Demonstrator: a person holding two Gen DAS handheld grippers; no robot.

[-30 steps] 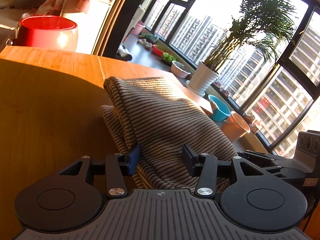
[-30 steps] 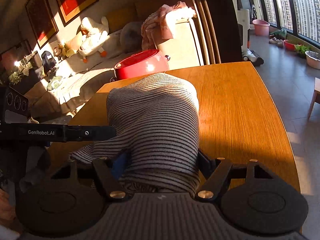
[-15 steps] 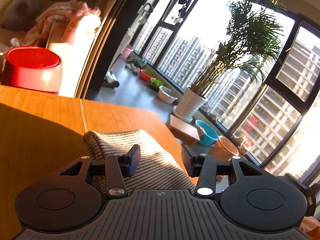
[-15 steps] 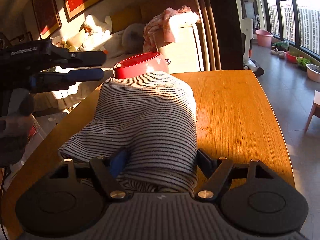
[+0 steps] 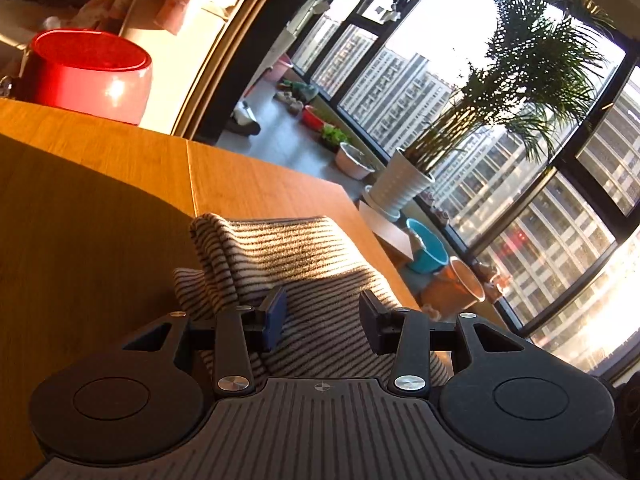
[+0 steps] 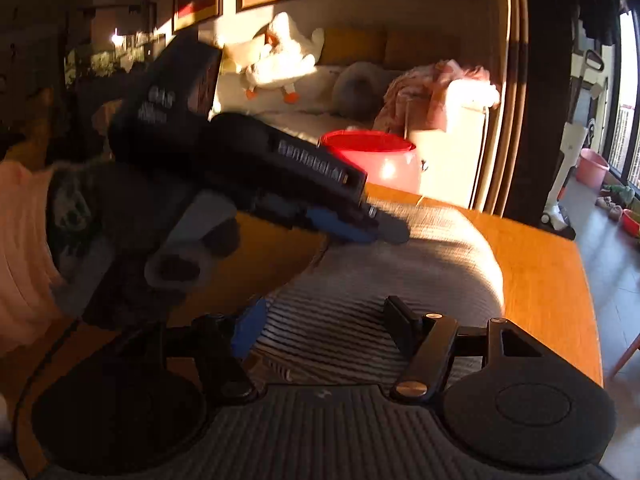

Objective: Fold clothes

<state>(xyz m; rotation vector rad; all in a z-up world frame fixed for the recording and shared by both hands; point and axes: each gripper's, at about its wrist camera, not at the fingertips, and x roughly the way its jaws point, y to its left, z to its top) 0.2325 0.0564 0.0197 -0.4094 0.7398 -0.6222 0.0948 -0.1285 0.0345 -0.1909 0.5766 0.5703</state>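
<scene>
Low sun poured through the tall windows and laid an orange glow over the wooden worktop (image 5: 100,184), where the striped garment (image 5: 296,264) lay as a folded bundle near the corner on the window side, with a red basin (image 5: 86,70) beyond the far edge and a potted palm (image 5: 404,184) down on the floor by the glass. From the left wrist view, my left tongs (image 5: 322,320) sat low over the near end of the bundle with cloth lying between the jaws; they were closing, yet I saw a gap on both sides and the pads did not look pressed into the fabric, so I judged nothing was gripped there. From the right wrist view, my right tongs (image 6: 326,322) likewise straddled the near edge of the garment (image 6: 400,264), the jaws drawing inward but spread wider than the other pair, and I could not see them pinching anything; that picture was smeared with motion. The left tongs (image 6: 360,228) showed there too, reaching in from the left over the top of the bundle. I read both tools as placed at one end so the fold could be tidied or doubled over along its length. The bundle's long axis ran away from the right camera toward the red basin (image 6: 370,152), its rounded folded edge pointing that way, and its layered open edges faced me, stacked at the left side in the left view
</scene>
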